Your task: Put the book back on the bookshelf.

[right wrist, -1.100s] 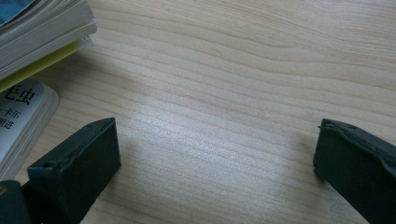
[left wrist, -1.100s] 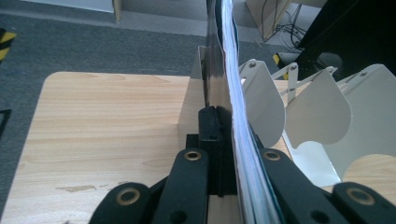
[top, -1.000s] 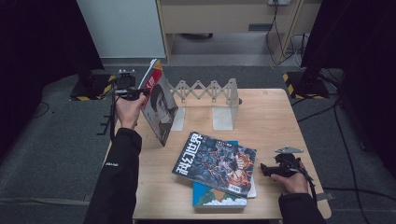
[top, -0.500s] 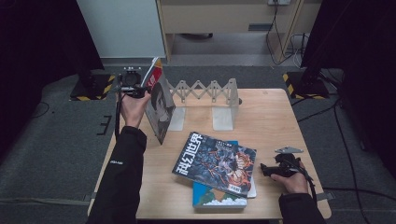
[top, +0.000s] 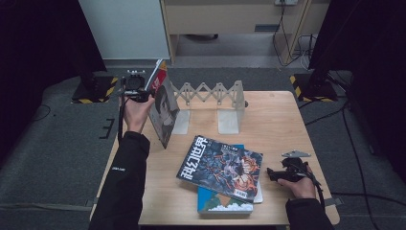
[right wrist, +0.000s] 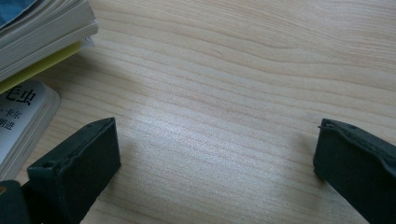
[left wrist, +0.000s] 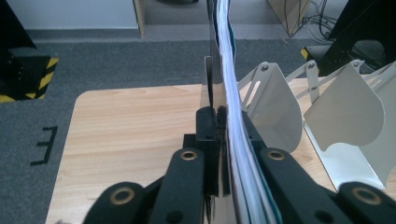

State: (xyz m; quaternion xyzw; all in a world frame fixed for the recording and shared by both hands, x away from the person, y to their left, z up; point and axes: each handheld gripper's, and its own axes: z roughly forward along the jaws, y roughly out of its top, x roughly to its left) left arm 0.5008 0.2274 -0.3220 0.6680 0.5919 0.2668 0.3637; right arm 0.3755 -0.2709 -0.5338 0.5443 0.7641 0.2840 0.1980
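The left gripper (top: 143, 95) was clamped on the top edge of an upright magazine (top: 163, 108), held tilted just left of the white expanding book rack (top: 210, 96) and not yet slotted between its dividers. The right gripper (top: 277, 173) rested wide apart and empty on the table (top: 277, 120), well in front of the rack. Judging by this, one magazine was nearly shelved, while the stacked books (top: 222, 172) in front of the rack were left to do.

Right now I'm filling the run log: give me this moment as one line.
left tongs: shut on magazine, upright beside rack | right tongs: open, resting on table | book stack: flat
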